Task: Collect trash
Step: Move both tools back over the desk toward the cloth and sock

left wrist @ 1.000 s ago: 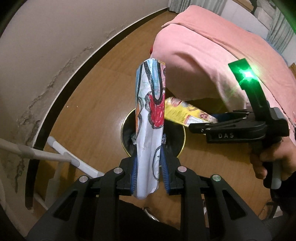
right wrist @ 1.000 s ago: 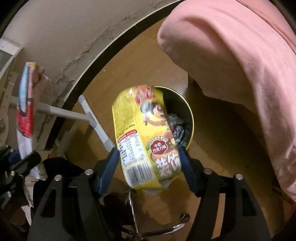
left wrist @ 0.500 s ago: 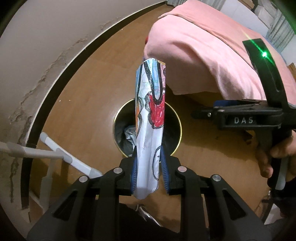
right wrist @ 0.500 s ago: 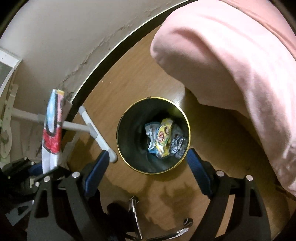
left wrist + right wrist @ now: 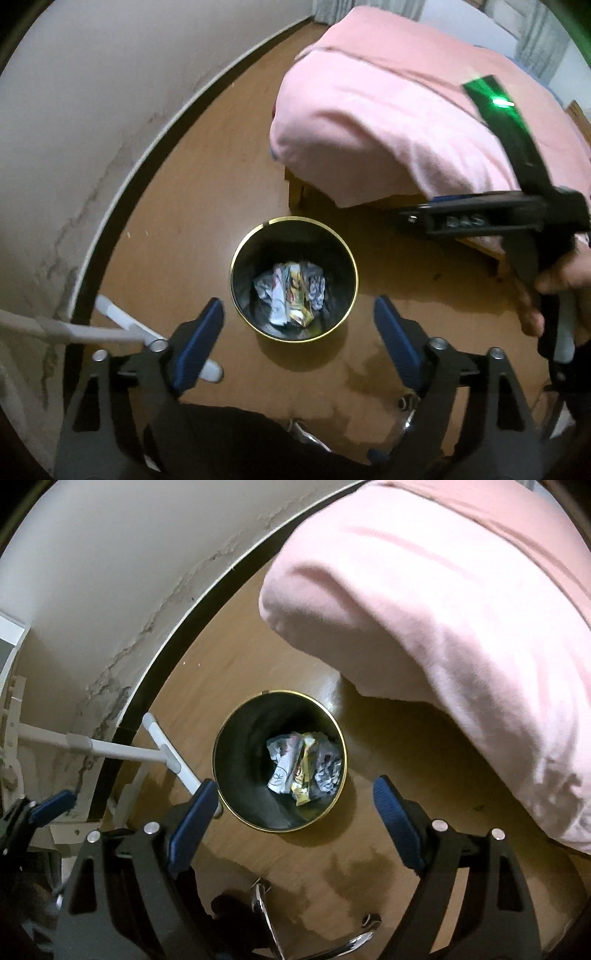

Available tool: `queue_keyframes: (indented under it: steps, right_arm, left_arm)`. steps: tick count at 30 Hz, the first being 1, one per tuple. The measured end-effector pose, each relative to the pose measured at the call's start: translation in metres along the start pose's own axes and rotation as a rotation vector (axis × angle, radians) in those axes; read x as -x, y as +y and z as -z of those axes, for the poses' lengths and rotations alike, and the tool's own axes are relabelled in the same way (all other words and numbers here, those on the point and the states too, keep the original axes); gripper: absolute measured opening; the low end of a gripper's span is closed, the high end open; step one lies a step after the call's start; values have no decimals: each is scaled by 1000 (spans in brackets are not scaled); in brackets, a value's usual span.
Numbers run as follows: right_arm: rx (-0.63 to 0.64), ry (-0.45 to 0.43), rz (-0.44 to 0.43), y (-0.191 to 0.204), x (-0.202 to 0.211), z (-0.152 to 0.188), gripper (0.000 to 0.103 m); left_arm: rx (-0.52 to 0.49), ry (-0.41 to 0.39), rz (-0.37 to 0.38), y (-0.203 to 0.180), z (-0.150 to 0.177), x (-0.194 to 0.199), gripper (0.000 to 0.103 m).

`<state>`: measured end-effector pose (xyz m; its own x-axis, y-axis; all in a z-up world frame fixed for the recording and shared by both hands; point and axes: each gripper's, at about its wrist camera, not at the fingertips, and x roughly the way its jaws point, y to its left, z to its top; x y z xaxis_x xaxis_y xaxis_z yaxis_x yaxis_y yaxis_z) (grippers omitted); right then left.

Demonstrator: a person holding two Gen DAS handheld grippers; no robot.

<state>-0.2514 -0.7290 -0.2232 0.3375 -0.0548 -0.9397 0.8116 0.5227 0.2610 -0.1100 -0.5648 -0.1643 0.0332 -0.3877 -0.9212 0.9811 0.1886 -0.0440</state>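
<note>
A black bin with a gold rim (image 5: pixel 293 219) (image 5: pixel 280 692) stands on the wooden floor under both grippers. Crumpled wrappers lie at its bottom: a white cartoon wrapper (image 5: pixel 275 293) (image 5: pixel 282 771), a yellow snack packet (image 5: pixel 298 295) (image 5: pixel 304 771) and a grey one. My left gripper (image 5: pixel 298 301) hangs above the bin; its jaws are opening and nothing is between them. My right gripper (image 5: pixel 294 781) is open and empty over the bin. In the left wrist view it shows side-on at the right (image 5: pixel 480 221), held by a hand (image 5: pixel 554 280).
A bed under a pink blanket (image 5: pixel 406 110) (image 5: pixel 443 590) overhangs the floor close to the bin's right. White rack legs (image 5: pixel 122 325) (image 5: pixel 166 749) stand to the bin's left against a cracked wall with a dark skirting. A chrome chair base (image 5: pixel 266 897) lies near the bottom.
The right gripper opened and the yellow packet fell into the bin. Then the left gripper opened and the cartoon wrapper dropped in too. Both grippers have risen a little.
</note>
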Motion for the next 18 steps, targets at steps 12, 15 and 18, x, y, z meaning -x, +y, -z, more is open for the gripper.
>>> queue_keyframes:
  steps: [12,15,18]
  right_arm:
    - [264,-234,-52,136,128,12,86]
    - [382,-247,-125,202,140,25,86]
    - [530,-241,-198,283,142,45,86]
  left_arm:
    - [224,-288,-114,86,70,195,96]
    - [346,-324,-251,145,120,236,96]
    - [493,-331,-383,207,181,273,96]
